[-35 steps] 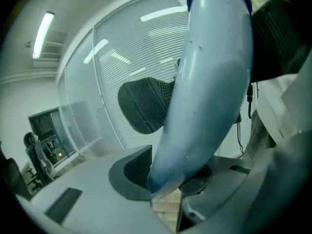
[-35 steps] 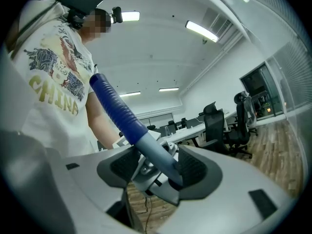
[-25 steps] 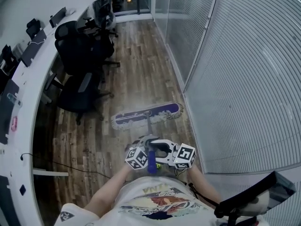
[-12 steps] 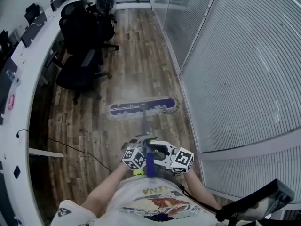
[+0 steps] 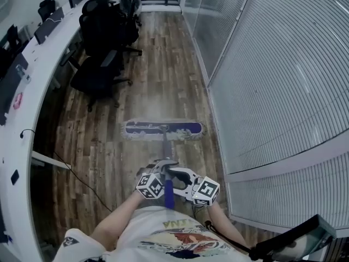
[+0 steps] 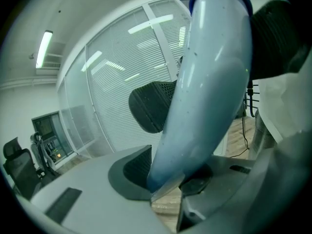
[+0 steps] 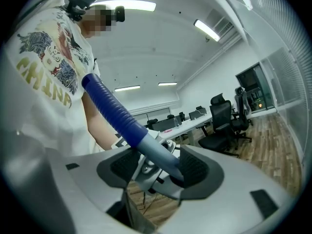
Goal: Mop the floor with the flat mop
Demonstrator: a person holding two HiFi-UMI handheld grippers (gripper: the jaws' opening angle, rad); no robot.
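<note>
The flat mop head (image 5: 162, 129), purple with a pale fringe, lies flat on the wood floor and square across the head view. Its handle (image 5: 166, 152) runs back to me, ending in a blue grip (image 5: 169, 194). My left gripper (image 5: 162, 168) is shut on the handle from the left. Its own view shows the pale handle (image 6: 204, 96) wedged between the jaws of the left gripper (image 6: 170, 179). My right gripper (image 5: 173, 174) clamps the handle from the right. In the right gripper view the handle (image 7: 156, 152) fills the gap between the pads (image 7: 197, 172) of the right gripper (image 7: 161, 172).
Black office chairs (image 5: 103, 53) stand along a long curved white desk (image 5: 16, 124) at the left. A glass wall with blinds (image 5: 272, 81) runs down the right side. A thin cable (image 5: 82, 182) trails over the floor by the desk.
The mop head has slid over the floor and turned from slanted to straight across the view. Both grippers moved with the handle, lower in the view, still gripping it.
</note>
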